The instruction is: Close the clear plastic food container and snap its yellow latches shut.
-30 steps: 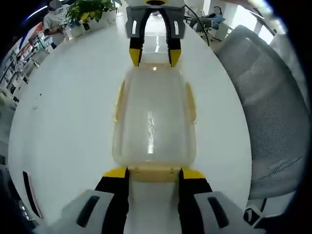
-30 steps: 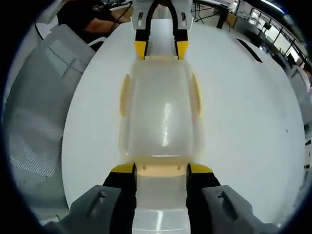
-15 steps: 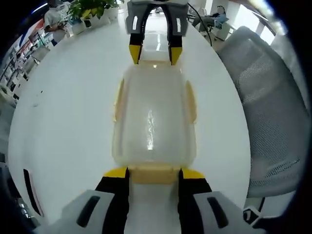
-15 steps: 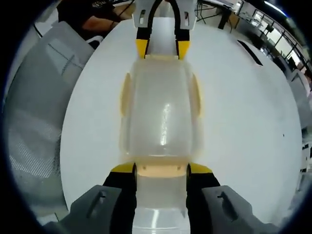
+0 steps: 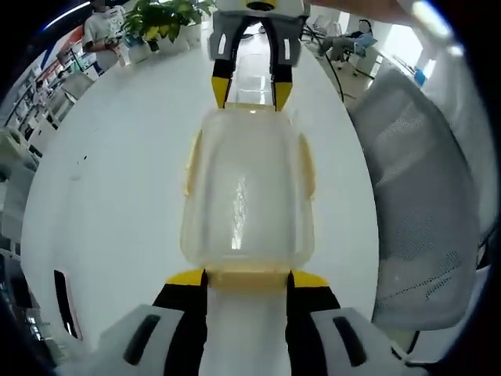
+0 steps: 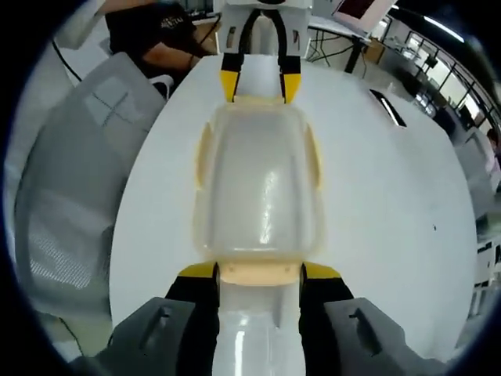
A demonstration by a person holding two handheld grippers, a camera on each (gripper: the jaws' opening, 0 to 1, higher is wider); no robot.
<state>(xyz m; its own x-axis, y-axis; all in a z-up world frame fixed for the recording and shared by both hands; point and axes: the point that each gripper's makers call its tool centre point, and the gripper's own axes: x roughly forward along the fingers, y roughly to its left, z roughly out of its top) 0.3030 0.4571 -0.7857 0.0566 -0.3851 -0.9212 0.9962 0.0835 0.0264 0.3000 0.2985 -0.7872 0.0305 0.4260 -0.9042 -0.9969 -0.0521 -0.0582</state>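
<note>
The clear plastic food container has its lid on and hangs between my two grippers, above the white table. Yellow latches lie flat along its long sides. My left gripper is shut on the near end's yellow latch, and it faces me at the top of the right gripper view. My right gripper is shut on the opposite end latch, also seen at the container's far end.
A grey mesh chair stands against the table's edge. Potted plants line the far rim. A slim dark object lies on the table. A person in a dark top sits beyond the chair.
The table looks smaller and farther off in both views. The container keeps its place between the jaws, so both grippers have risen with it.
</note>
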